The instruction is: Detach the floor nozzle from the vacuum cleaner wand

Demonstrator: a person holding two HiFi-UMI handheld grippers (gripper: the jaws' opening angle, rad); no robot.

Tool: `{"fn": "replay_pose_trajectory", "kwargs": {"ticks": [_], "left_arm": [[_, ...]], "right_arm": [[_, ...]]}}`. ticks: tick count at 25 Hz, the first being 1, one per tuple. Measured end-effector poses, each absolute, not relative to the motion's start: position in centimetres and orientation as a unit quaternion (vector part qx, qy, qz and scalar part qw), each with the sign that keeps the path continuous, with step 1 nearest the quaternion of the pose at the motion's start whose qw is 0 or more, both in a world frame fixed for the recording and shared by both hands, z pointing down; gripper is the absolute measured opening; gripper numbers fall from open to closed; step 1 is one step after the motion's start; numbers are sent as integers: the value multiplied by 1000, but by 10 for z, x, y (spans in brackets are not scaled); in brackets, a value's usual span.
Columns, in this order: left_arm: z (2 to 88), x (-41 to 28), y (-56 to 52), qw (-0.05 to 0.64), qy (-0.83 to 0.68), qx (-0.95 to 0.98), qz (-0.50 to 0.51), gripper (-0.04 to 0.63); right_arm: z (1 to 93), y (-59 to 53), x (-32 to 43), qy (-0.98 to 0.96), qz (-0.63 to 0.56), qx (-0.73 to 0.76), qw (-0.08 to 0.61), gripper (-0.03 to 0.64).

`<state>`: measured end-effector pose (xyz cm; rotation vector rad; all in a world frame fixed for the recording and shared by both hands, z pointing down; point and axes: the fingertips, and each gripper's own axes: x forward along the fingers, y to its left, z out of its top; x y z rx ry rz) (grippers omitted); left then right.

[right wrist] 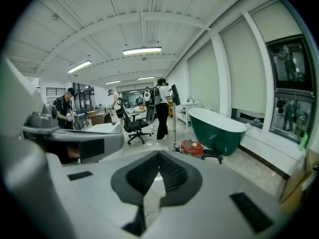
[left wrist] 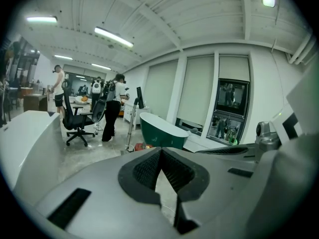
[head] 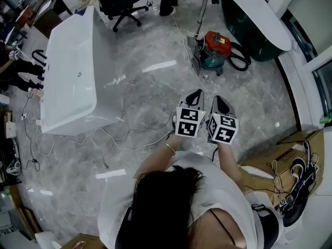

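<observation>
Floor nozzle, grey, still on the upright metal wand beside the red canister vacuum, stands well ahead of the left gripper and right gripper, both closed on nothing; approach judged in hand, next requiring closer reach and opened jaws.

My left gripper and right gripper held out ahead, side by side, angled slightly downward. Both jaws closed, empty.
</observation>
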<state>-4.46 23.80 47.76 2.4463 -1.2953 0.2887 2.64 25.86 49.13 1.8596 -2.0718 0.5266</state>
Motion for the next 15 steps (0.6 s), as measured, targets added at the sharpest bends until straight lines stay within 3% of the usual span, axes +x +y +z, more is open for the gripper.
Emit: {"fn": "replay_pose_trajectory", "kwargs": {"ticks": [15], "left_arm": [[483,-60,162,174,-446,871,112,3]], "right_arm": [[500,189,8,-711,192,661,147,15]]}}
